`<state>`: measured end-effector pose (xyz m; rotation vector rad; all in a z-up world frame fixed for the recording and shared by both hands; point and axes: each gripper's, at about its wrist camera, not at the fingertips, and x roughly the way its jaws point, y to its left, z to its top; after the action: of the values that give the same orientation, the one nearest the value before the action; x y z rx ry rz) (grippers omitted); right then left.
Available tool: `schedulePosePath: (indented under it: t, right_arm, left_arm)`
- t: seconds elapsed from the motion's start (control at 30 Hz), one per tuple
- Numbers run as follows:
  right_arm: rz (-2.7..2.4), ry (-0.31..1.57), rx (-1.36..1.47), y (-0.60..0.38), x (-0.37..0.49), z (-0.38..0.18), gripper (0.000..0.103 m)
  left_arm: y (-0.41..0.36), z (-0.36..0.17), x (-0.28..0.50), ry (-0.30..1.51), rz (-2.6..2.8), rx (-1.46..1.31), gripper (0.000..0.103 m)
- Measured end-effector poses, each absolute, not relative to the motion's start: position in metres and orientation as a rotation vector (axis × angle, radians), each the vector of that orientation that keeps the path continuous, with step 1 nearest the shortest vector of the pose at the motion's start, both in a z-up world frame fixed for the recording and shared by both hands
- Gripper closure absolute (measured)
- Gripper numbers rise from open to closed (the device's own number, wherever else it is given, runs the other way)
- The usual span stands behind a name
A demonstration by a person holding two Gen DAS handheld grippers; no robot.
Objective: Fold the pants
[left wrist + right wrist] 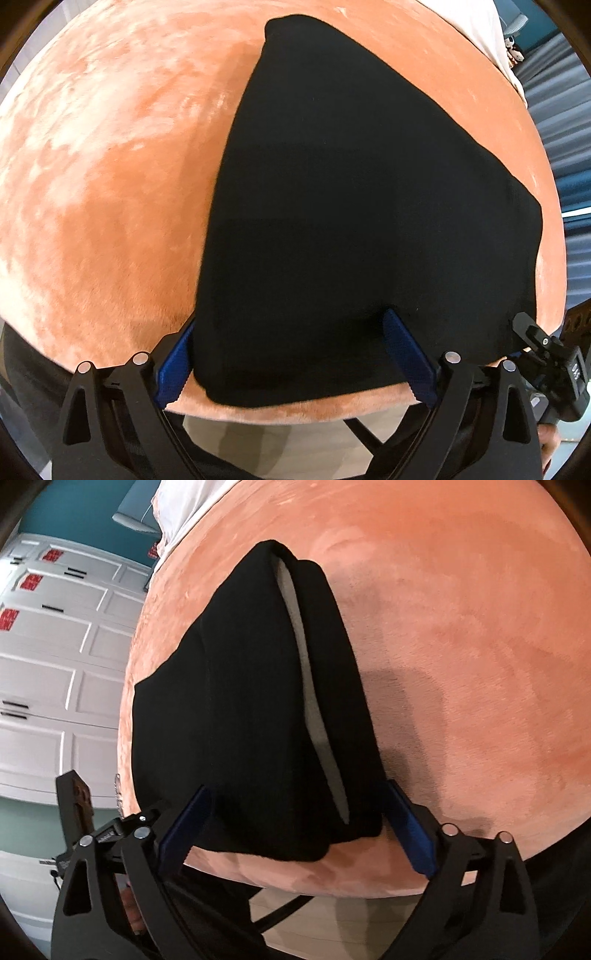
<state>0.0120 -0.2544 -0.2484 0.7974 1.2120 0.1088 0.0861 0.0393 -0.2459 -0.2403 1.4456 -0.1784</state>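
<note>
Black pants [351, 206] lie folded flat on a plush salmon-orange surface [110, 177], narrowing toward the far end. In the right wrist view the pants [229, 709] show a pale grey inner lining along an open edge. My left gripper [291, 332] is open, its blue-padded fingers [404, 350] standing on either side of the pants' near edge. My right gripper [295, 805] is open too, its fingers [408, 827] straddling the near end of the pants. Neither is shut on the cloth. The right gripper's body [546, 354] shows at the left view's lower right.
The plush surface's near edge [295, 406] is just under the grippers, with pale floor below. White panelled cupboard doors [55, 672] stand to the left in the right wrist view. White fabric [184, 502] lies at the far end of the surface.
</note>
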Motion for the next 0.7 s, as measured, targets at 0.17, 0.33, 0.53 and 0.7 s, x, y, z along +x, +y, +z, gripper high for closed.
schedulePosePath:
  t: [0.17, 0.33, 0.53, 0.7]
  right_arm:
    - [0.083, 1.181, 0.901, -0.26, 0.015, -0.257, 0.005]
    - [0.073, 1.17, 0.925, -0.264, 0.014, -0.261, 0.005]
    - [0.084, 1.172, 0.893, -0.262, 0.01, -0.259, 0.005]
    - [0.061, 1.171, 0.829, -0.254, 0.008, -0.252, 0.015]
  left_arm:
    - [0.035, -0.25, 0.093, 1.455, -0.154, -0.227, 0.005]
    - [0.03, -0.25, 0.095, 1.439, -0.12, -0.223, 0.005]
    - [0.019, -0.248, 0.086, 1.424, -0.101, -0.214, 0.005]
    - [0.015, -0.248, 0.084, 1.428, -0.096, -0.213, 0.005]
